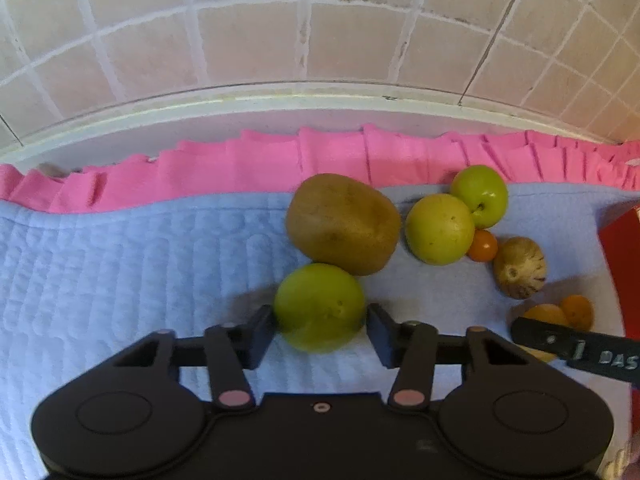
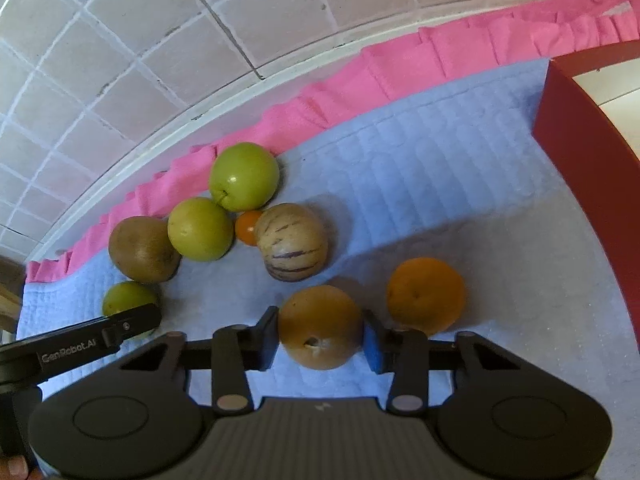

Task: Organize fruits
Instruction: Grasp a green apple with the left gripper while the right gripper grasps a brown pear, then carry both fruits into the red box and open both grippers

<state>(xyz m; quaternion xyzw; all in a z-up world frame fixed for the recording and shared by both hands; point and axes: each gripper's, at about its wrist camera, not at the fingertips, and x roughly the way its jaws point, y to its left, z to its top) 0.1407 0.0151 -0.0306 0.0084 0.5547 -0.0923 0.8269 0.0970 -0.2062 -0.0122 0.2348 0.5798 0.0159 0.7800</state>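
**Green and tan fruit in the jaws, both at once**

Blue quilted cloth with a pink frill covers the bench. The left gripper has its jaws closed against a green fruit, which touches a brown kiwi just behind it. The right gripper clasps a tan-orange fruit the same way, beside an orange. Further back huddle two green fruits, a small orange tomato and a striped melon. A red box stands at the right.
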